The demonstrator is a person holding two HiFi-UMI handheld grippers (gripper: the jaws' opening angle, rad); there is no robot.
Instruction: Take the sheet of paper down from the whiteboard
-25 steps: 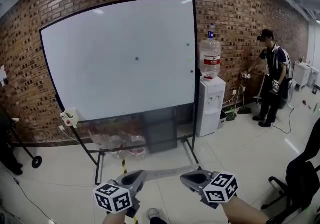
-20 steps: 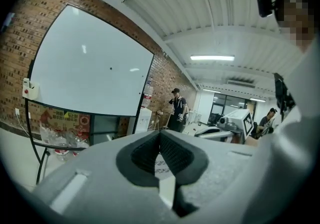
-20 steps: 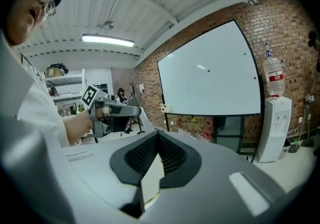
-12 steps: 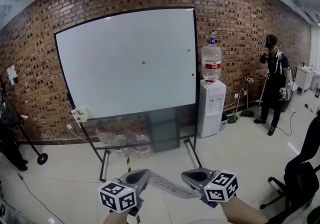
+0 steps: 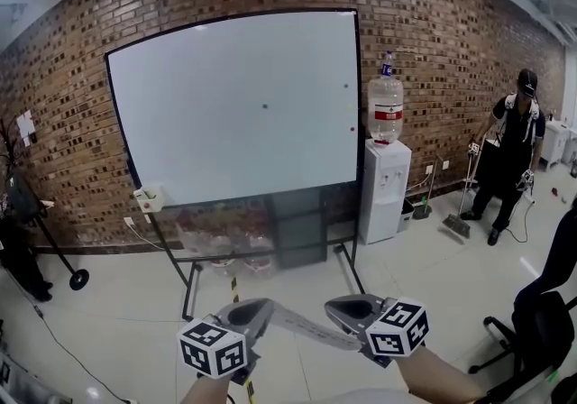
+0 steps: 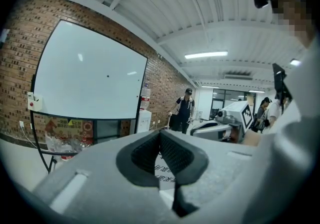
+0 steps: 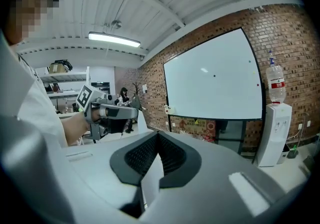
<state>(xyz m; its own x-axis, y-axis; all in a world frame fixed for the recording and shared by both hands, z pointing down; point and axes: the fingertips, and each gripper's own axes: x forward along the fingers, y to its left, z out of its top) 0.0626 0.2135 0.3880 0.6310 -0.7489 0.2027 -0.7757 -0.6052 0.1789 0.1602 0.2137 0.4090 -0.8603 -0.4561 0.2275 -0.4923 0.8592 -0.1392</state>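
Holding sheet of paper (image 5: 305, 326) off the whiteboard (image 5: 234, 105), slung between both grippers in front of the stand. Left gripper (image 5: 267, 308) closed on its left edge, right gripper (image 5: 330, 308) on the right edge. Light, floppy, likely tears easily: grip edges, don't pull apart.
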